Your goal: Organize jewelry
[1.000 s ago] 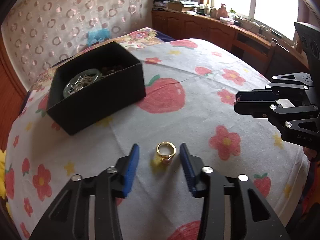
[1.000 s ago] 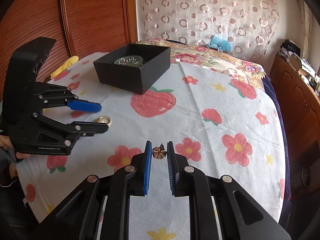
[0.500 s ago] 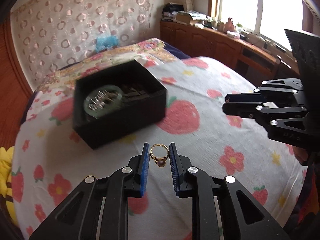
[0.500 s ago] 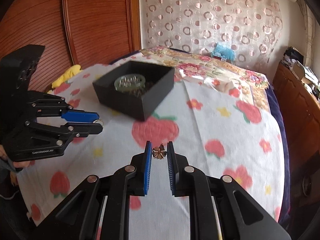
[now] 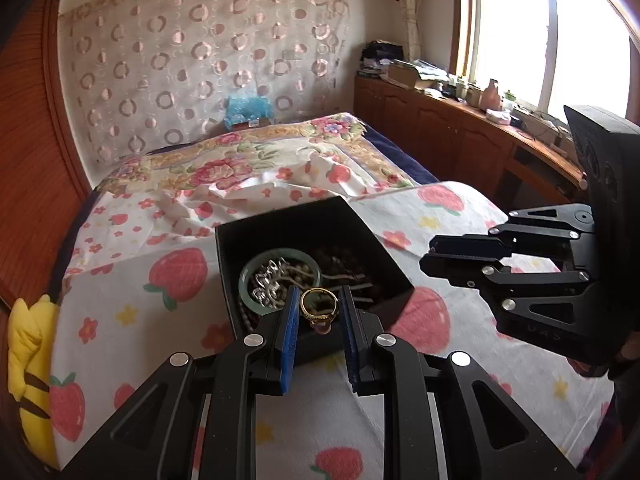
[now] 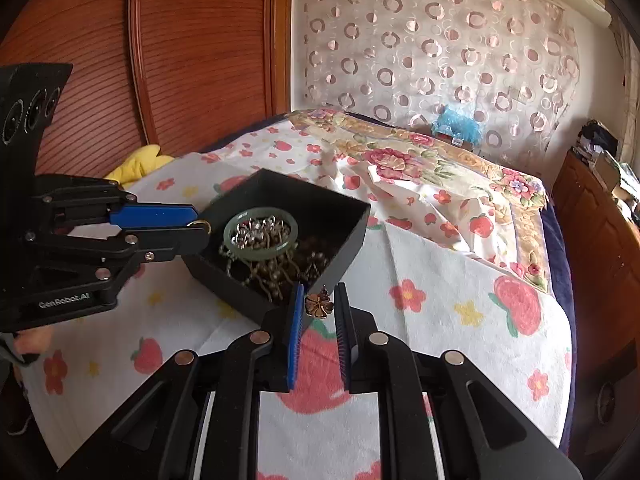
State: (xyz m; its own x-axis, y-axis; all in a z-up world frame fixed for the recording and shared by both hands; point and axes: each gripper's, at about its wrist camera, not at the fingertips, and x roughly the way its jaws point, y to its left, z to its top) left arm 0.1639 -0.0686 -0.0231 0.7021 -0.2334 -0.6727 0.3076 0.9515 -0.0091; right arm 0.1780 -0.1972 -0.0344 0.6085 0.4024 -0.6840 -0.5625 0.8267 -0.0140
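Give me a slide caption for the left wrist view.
Left gripper holds a gold ring over the open black box.

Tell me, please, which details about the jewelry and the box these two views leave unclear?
- Gold ring: the stone hangs in shadow at the left tool; its colour is unclear in the left wrist view.
- Flower earring: its post is too small to read, right wrist view.
- Black box: its floor is hidden beneath the green bangle and tangled beads.

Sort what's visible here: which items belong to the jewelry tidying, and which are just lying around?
Job:
gold ring in the left gripper
flower earring in the right gripper
black box
jade bangle and beads inside

Lying about:
yellow plush
blue packet
windowsill clutter
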